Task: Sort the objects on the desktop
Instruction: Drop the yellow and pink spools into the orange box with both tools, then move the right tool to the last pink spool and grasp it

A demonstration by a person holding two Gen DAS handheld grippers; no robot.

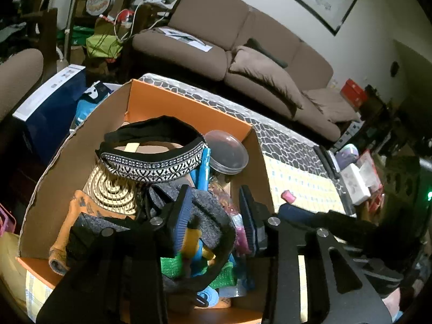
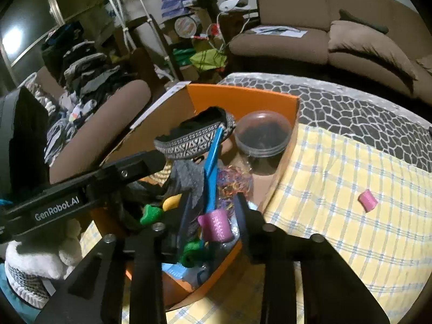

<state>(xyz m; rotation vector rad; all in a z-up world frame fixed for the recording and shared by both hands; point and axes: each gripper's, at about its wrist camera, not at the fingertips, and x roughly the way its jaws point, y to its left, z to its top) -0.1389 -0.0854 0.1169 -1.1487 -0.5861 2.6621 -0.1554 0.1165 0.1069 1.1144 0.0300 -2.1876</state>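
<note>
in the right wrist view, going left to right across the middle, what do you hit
Left gripper → patterned headband → blue comb → clear lidded jar → orange box wall → yellow checked cloth → loose pink roller

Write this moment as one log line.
left gripper: open over box | right gripper: open, pink roller between fingers | second pink roller: on tablecloth

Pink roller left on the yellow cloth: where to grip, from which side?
Take the pink roller across its short cylindrical body, jaws closing on the curved sides, coming from above. It lies on its side, alone on the yellow checked cloth, to the right of the orange box, so nothing crowds it. The right gripper is nearer but open around another pink roller over the box.
</note>
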